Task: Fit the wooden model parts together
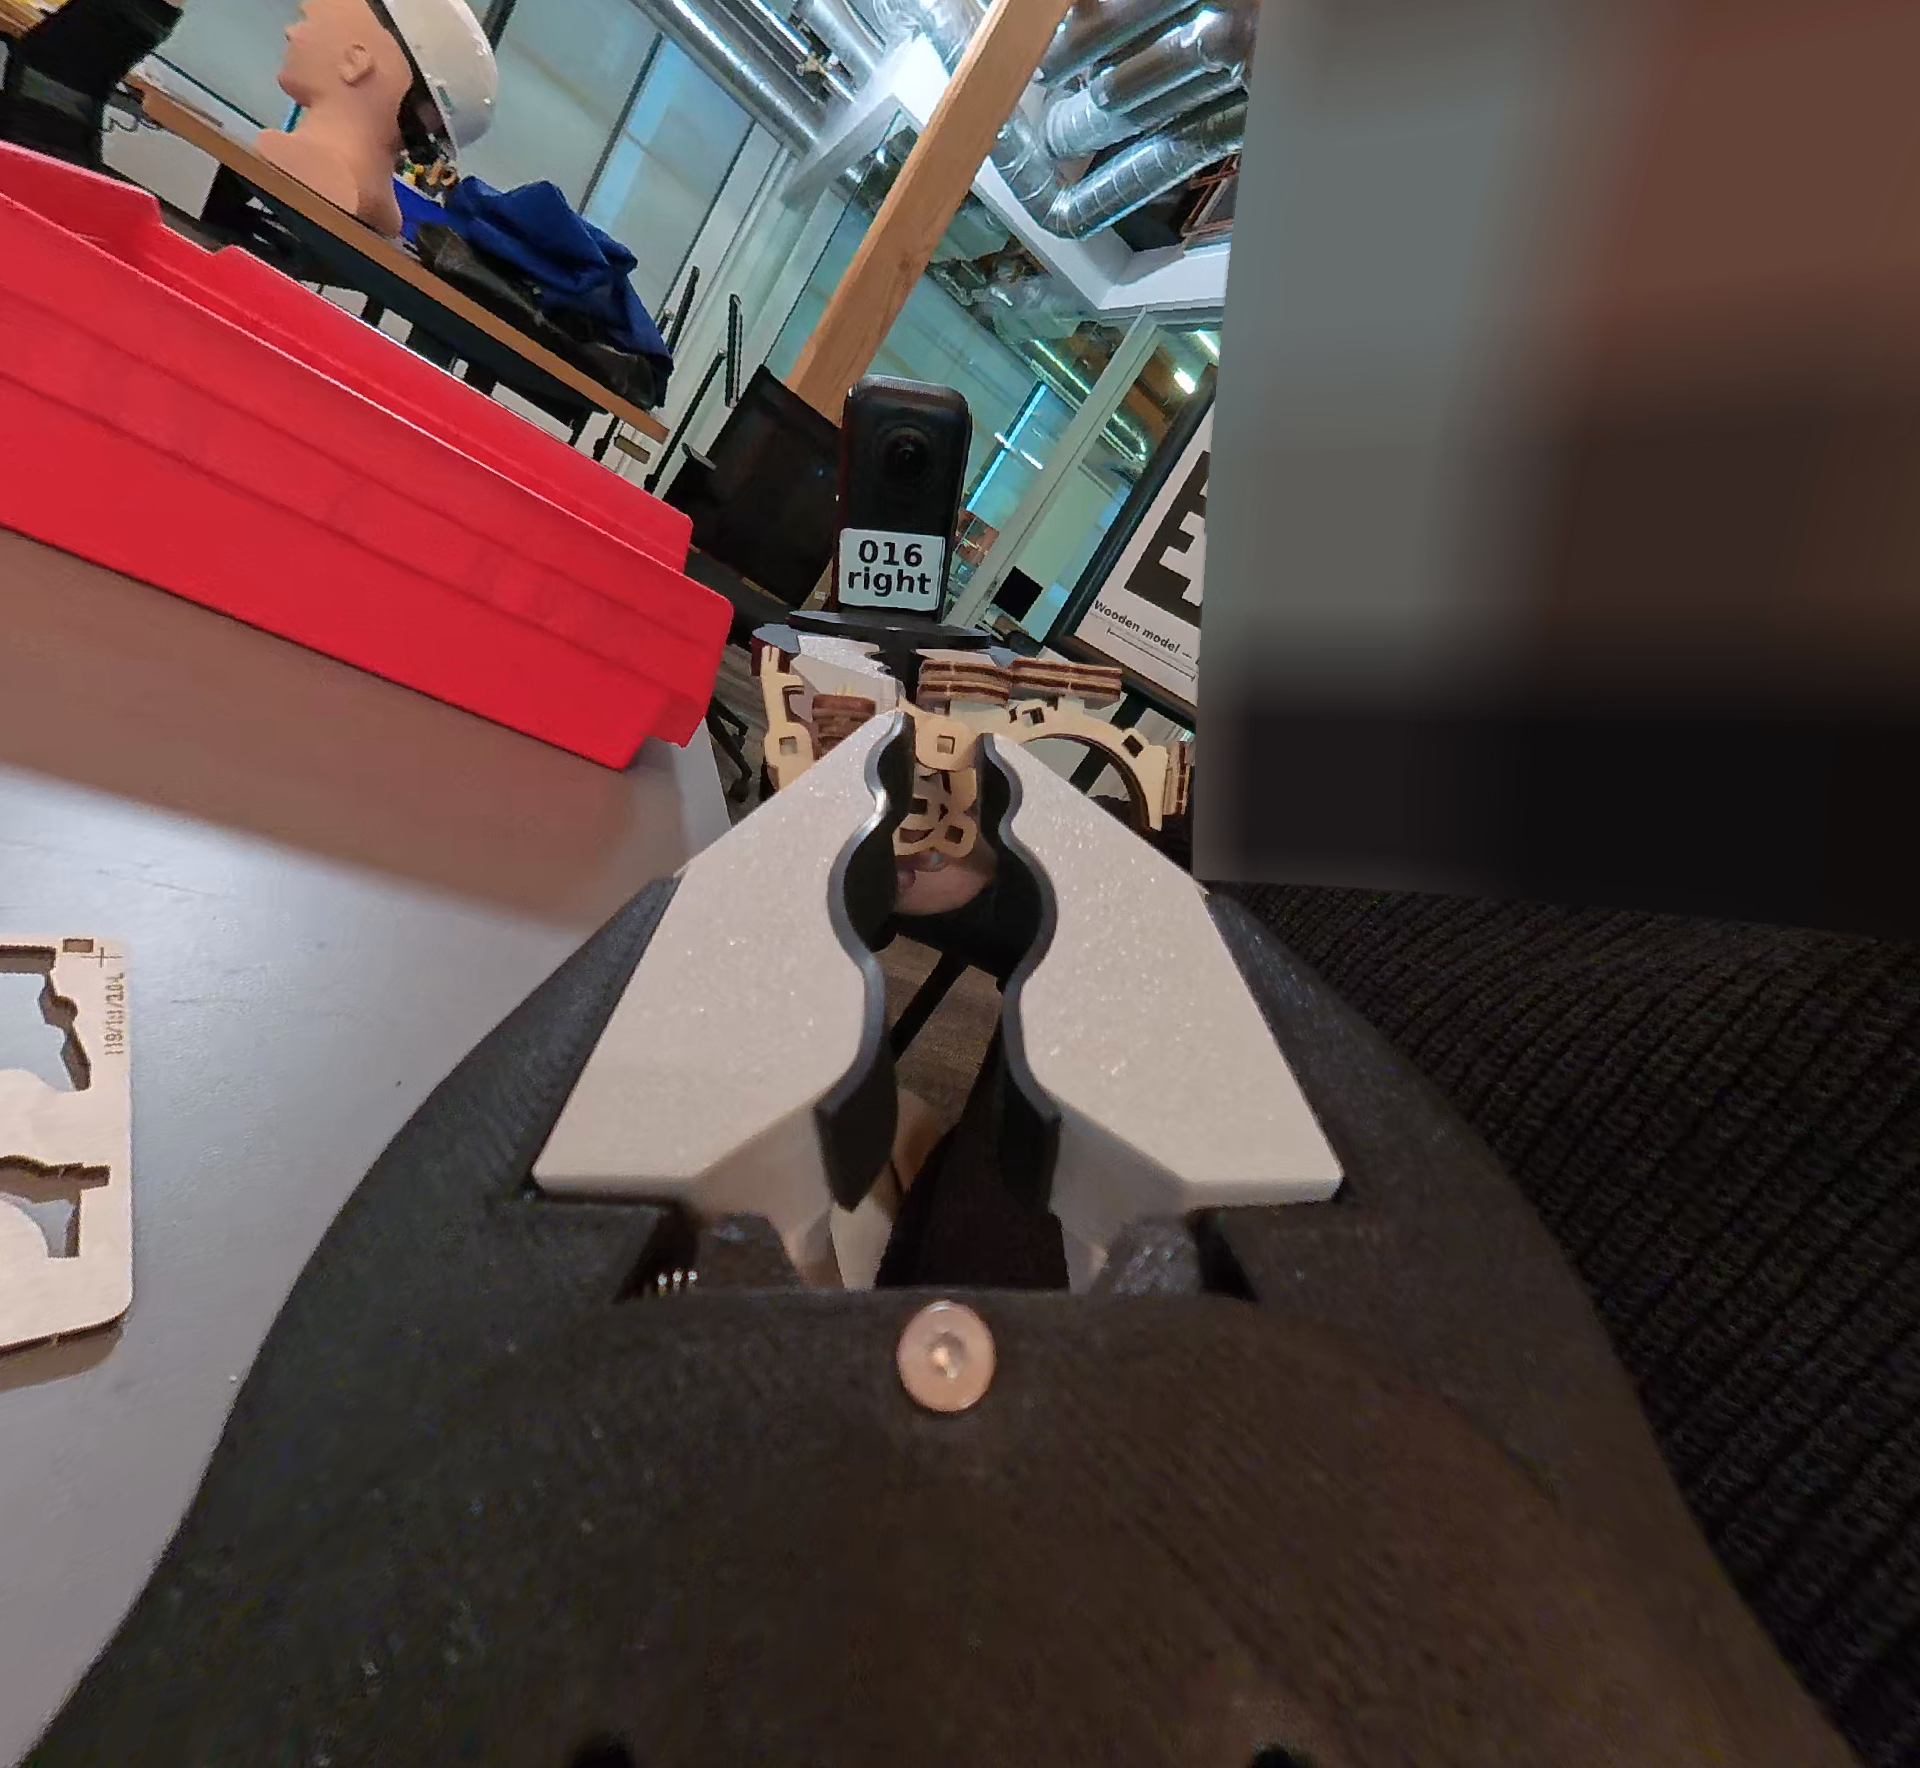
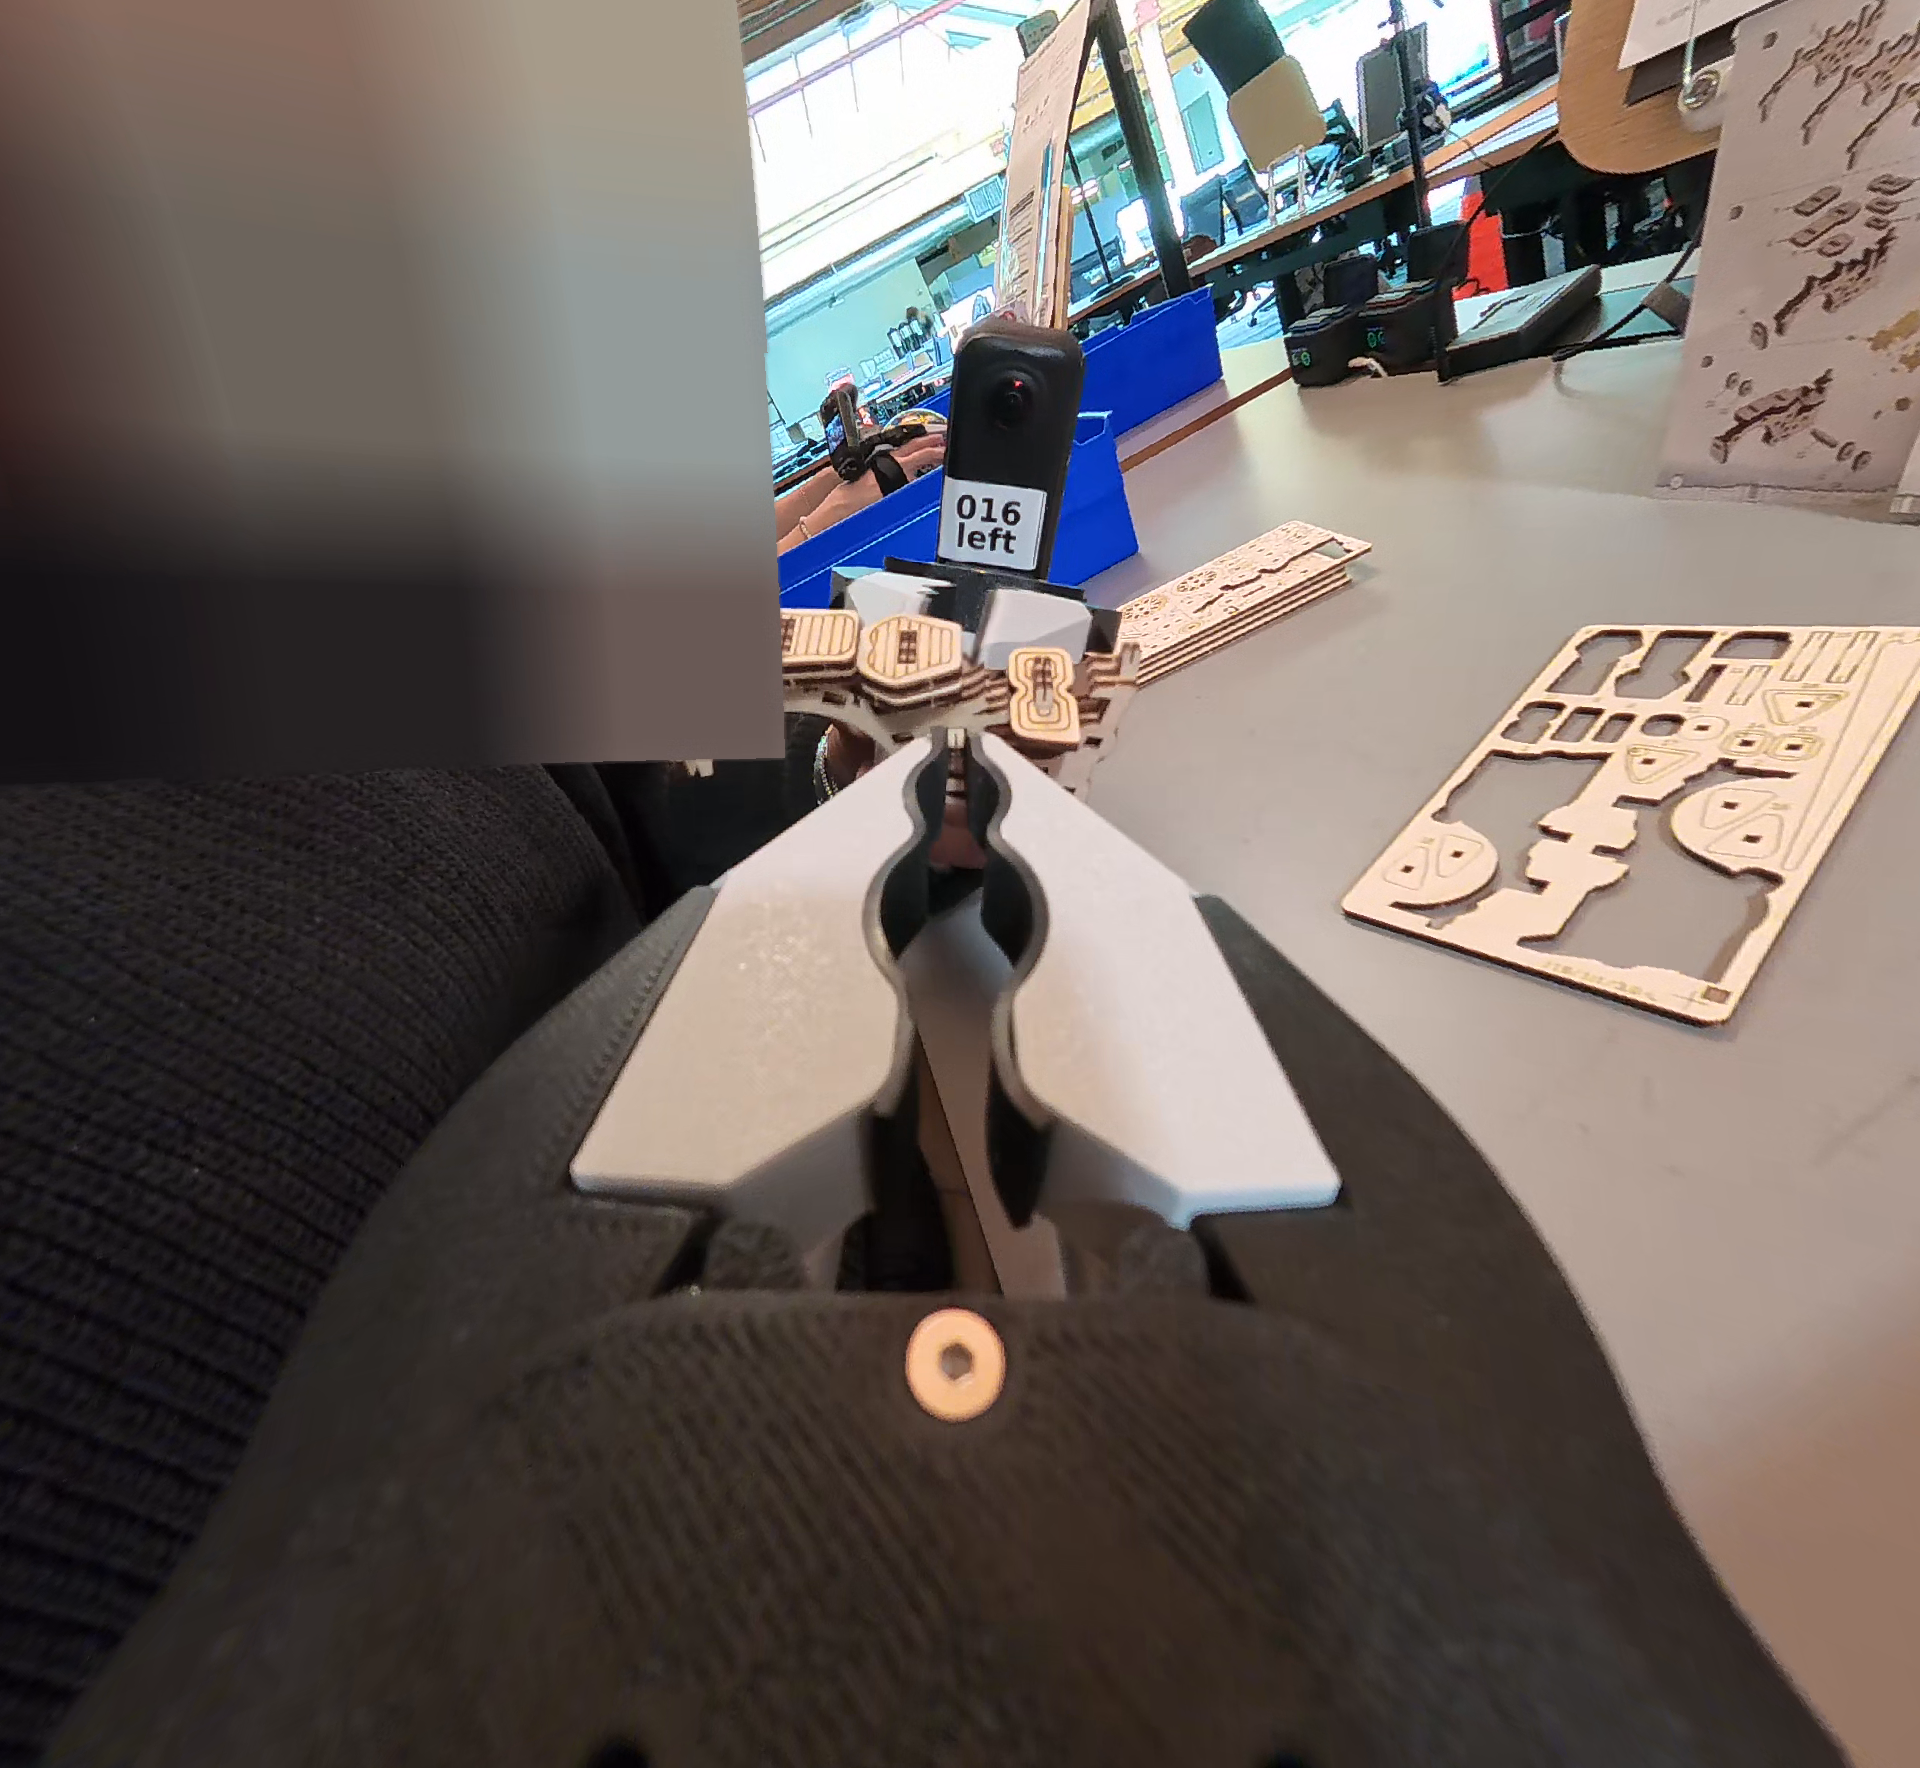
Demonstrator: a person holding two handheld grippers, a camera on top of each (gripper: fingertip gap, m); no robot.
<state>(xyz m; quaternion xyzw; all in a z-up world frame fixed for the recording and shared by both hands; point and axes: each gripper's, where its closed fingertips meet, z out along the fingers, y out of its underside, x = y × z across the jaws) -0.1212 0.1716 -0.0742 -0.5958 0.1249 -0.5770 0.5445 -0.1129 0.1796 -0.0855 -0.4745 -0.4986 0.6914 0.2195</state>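
Note:
A partly built wooden model [image 1: 971, 731] of light laser-cut plywood is held in the air between the two grippers, above the grey table [image 1: 312, 939]. My left gripper [image 1: 940, 747] is shut on its near end, with a wooden part between the black pads. The camera [image 1: 904, 461] of the right gripper faces me from behind the model. In the right wrist view, my right gripper [image 2: 961, 744] is shut on a thin edge of the model [image 2: 935, 674]. The left gripper's camera [image 2: 1003, 451] stands just beyond it.
Stacked red trays [image 1: 364, 513] lie at the left. A cut-out plywood sheet [image 2: 1621, 804] lies on the table, also in the left wrist view [image 1: 62, 1136]. Further sheets [image 2: 1247, 586], a blue bin [image 2: 1091, 492] and instruction pages [image 2: 1787, 264] stand farther back. A black knit sleeve [image 2: 260, 1043] is close.

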